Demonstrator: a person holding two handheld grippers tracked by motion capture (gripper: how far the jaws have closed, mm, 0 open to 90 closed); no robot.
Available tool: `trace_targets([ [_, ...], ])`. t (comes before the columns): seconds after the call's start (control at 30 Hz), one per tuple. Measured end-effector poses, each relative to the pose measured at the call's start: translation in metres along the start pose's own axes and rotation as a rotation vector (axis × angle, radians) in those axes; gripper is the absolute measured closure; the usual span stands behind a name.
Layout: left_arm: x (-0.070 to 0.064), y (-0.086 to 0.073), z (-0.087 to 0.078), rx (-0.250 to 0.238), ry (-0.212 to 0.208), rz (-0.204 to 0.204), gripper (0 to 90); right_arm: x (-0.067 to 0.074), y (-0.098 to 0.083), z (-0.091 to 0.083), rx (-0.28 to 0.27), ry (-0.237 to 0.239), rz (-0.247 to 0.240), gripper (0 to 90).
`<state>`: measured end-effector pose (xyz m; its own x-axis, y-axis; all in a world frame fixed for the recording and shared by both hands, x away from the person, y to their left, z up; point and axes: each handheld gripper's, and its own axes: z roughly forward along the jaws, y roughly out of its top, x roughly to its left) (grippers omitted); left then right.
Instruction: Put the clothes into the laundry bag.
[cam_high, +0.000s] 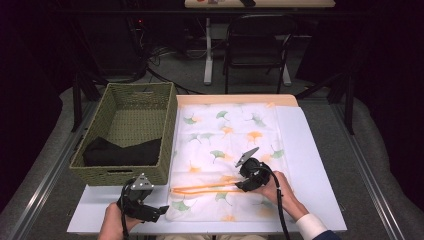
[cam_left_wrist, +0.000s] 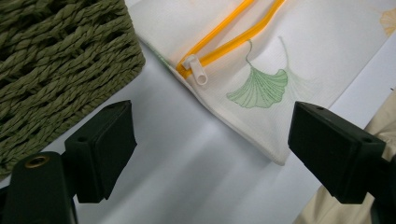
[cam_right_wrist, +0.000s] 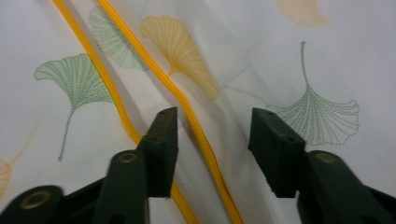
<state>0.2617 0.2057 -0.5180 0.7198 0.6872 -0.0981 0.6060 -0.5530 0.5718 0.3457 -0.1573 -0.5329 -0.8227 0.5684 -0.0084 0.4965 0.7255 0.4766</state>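
The right gripper (cam_high: 239, 184) is seen set low over the mesh laundry bag (cam_high: 227, 135), its jaws standing partly apart and pressing on nothing; one run of the orange zipper (cam_right_wrist: 205, 149) passes between them in the right gripper view, the cloth untouched by either pad. The left gripper (cam_high: 161, 210) is held at the near edge of the table (cam_high: 320, 190), its jaws wide and empty, directed at the bag's near corner, where the white zipper pull (cam_left_wrist: 196, 69) lies just beside the woven basket (cam_high: 165, 107). The bag is spread flat on the table to the right of the basket, its zipper open along the near part. A black garment (cam_high: 122, 152) is noted inside the basket. The bag is judged light, thin and limp, liable to bunch and slide on the smooth table rather than lift as one piece. The firmest hold is judged to be the stitched zipper edge, or the pull itself for closing; the loose mesh alone is considered apt to slip or snag.
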Motion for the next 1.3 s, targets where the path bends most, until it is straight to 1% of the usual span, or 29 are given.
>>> trace_targets([
  [0.03, 0.0, 0.0, 0.0, -0.007, -0.004, 0.002, 14.4, 0.001, 0.0, 0.001, 0.009, -0.008, 0.006, 48.9],
  [0.07, -0.001, 0.0, 0.0, -0.007, -0.006, 0.004, 14.2, 0.0, 0.001, 0.003, 0.016, -0.019, -0.006, 48.1],
  [0.1, -0.001, 0.0, 0.0, -0.007, -0.009, 0.004, 14.1, 0.0, 0.0, 0.004, 0.022, -0.024, 0.003, 47.5],
  [0.13, -0.001, 0.0, 0.0, -0.005, -0.008, 0.013, 14.1, -0.001, 0.0, 0.005, 0.026, -0.027, 0.01, 46.2],
  [0.2, -0.001, 0.0, 0.0, -0.003, -0.01, 0.014, 14.0, -0.004, -0.001, 0.005, 0.021, -0.028, 0.013, 46.2],
  [0.27, -0.001, 0.001, 0.0, -0.004, -0.011, 0.013, 13.9, -0.006, -0.002, 0.005, 0.014, -0.022, 0.032, 48.1],
  [0.33, 0.0, 0.0, 0.0, -0.026, -0.022, -0.005, 13.0, -0.009, -0.003, 0.005, -0.005, -0.025, 0.025, 51.7],
  [0.4, 0.0, 0.0, -0.001, -0.028, -0.014, -0.002, 12.8, -0.01, -0.004, 0.005, -0.013, -0.027, 0.038, 55.6],
  [0.5, 0.0, 0.0, 0.0, -0.027, -0.02, -0.007, 12.7, -0.012, -0.006, 0.005, -0.027, -0.024, 0.037, 59.6],
  [0.53, 0.0, 0.0, 0.0, -0.026, -0.021, -0.006, 12.6, -0.014, -0.006, 0.005, -0.033, -0.023, 0.034, 61.2],
  [0.57, 0.0, 0.0, 0.0, -0.032, -0.021, -0.005, 12.6, -0.014, -0.007, 0.005, -0.037, -0.023, 0.045, 62.6],
  [0.6, 0.0, 0.001, -0.001, -0.019, -0.018, 0.013, 12.6, -0.015, -0.008, 0.005, -0.043, -0.024, 0.055, 63.6],
  [0.7, -0.001, 0.001, 0.0, -0.02, -0.02, 0.02, 12.8, -0.016, -0.009, 0.004, -0.052, -0.018, 0.067, 65.3],
  [0.73, -0.002, 0.001, 0.001, -0.02, -0.024, 0.017, 12.8, -0.017, -0.009, 0.005, -0.053, -0.019, 0.071, 65.4],
  [0.93, -0.002, 0.001, 0.001, -0.02, -0.024, 0.017, 12.8, -0.016, -0.009, 0.005, -0.052, -0.024, 0.074, 65.4],
  [0.97, -0.002, 0.001, 0.001, -0.022, -0.025, 0.033, 12.8, -0.016, -0.009, 0.005, -0.052, -0.024, 0.074, 65.4],
  [1.0, -0.002, 0.001, 0.001, -0.022, -0.025, 0.033, 13.5, -0.016, -0.009, 0.005, -0.052, -0.024, 0.074, 65.4],
  [1.03, -0.002, 0.001, 0.001, -0.022, -0.025, 0.033, 13.5, -0.016, -0.01, 0.004, -0.061, -0.03, 0.087, 65.4],
  [1.07, -0.004, 0.002, -0.001, -0.028, -0.026, 0.049, 13.5, -0.016, -0.01, 0.004, -0.061, -0.03, 0.087, 65.6],
  [1.1, -0.005, 0.002, -0.001, -0.029, -0.025, 0.053, 14.1, -0.015, -0.009, 0.004, -0.056, -0.041, 0.079, 67.8],
  [1.13, -0.006, 0.002, 0.0, -0.025, -0.029, 0.058, 14.2, -0.014, -0.009, 0.004, -0.055, -0.044, 0.08, 72.0],
  [1.27, -0.005, 0.002, 0.0, -0.007, -0.033, 0.079, 14.1, -0.013, -0.007, 0.004, -0.042, -0.049, 0.102, 82.1],
  [1.3, -0.005, 0.002, 0.0, -0.006, -0.034, 0.078, 14.0, -0.013, -0.007, 0.004, -0.04, -0.05, 0.1, 83.8],
])
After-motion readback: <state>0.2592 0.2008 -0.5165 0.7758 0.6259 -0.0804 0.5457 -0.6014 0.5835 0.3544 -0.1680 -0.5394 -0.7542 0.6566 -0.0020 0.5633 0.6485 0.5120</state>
